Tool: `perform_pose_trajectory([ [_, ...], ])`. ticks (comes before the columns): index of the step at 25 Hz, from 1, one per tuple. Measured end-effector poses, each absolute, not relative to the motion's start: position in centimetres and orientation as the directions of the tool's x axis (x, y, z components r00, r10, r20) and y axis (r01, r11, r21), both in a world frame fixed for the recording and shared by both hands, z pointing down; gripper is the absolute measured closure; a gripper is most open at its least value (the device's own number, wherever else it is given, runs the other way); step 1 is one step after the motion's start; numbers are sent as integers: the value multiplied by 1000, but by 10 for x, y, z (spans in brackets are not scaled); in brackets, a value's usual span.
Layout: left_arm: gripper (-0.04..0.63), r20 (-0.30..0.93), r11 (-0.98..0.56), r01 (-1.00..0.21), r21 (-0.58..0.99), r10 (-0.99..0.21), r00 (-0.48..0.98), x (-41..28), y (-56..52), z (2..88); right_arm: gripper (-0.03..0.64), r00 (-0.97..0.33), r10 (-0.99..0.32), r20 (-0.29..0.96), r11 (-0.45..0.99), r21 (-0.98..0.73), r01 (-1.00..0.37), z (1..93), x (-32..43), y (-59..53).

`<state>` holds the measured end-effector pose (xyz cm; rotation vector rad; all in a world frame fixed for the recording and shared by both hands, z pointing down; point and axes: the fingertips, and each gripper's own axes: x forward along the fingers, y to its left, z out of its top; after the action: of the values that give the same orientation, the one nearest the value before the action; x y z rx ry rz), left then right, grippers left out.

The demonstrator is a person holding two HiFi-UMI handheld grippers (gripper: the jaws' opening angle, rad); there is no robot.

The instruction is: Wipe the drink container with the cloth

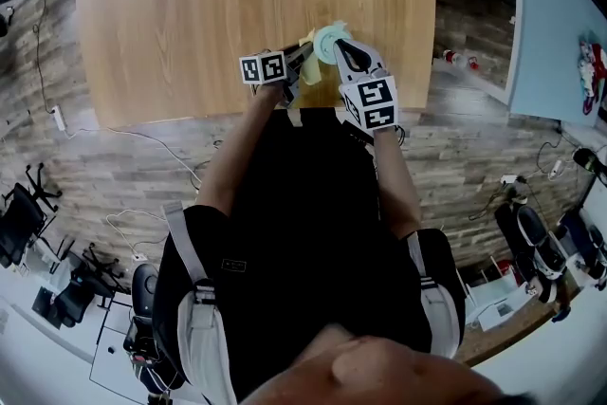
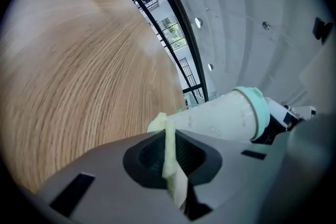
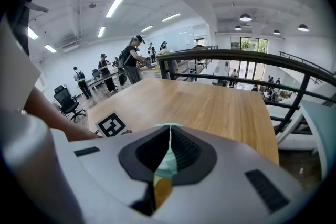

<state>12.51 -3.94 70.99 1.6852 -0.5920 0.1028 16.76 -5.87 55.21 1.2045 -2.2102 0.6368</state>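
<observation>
a: head view first. where are the tools?
b: both are over the near edge of the table (image 1: 190, 14), close together. the left gripper (image 1: 296, 66) points right and the right gripper (image 1: 337, 52) points away from the person. their tips almost meet.
a: and the cup?
b: the cup (image 1: 329, 41) is at the right gripper's tip, and its mint lid shows as a round disc. a bit of pale yellow cloth (image 1: 305, 40) shows just beside the cup, at the left gripper's tip.
a: left gripper view?
b: the left gripper (image 2: 168, 139) has its jaws pressed together on the cloth (image 2: 157, 124), with a thin fold standing in the slit between them. the fold's end pokes past the tips and touches the cup's white side. the cup (image 2: 215, 120) lies just beyond the jaws and runs off to their right. its lid (image 2: 258, 113) is at the far end, against a dark part of the other tool. the table is a blur on the left.
a: right gripper view?
b: the right gripper (image 3: 169, 136) is closed down on the cup by its lid (image 3: 168, 162), with the mint edge wedged between the jaws. something amber shows lower in the gap, and i can't tell what it is. the left tool's marker cube (image 3: 113, 124) sits just left of the jaws, and a bare arm runs in behind it. the table stretches ahead of the tips. a railing (image 3: 247, 55) stands past the table, and people (image 3: 131, 60) stand at desks far off to the left.
</observation>
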Motion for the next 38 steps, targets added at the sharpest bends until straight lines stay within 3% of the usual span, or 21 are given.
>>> perform_pose_trajectory([
  [6, 558, 460, -104, -522, 846, -353, 815, 123, -36, 719, 583, -474, -647, 597, 491, -149, -858, 538, 177, -59],
  [16, 558, 469, -165, -619, 768, -513, 719, 105, -39, 684, 583, -502, -708, 497, 470, -199, -860, 521, 197, -63],
  [26, 558, 416, -316, -739, 596, -665, 620, 66, -53, 608, 583, -466, -763, 448, 408, -225, -885, 505, 196, -59],
  [38, 558, 253, -480, -798, 365, -774, 581, 35, -53, 491, 583, -351, -875, 333, 297, -203, -933, 465, 181, -49],
])
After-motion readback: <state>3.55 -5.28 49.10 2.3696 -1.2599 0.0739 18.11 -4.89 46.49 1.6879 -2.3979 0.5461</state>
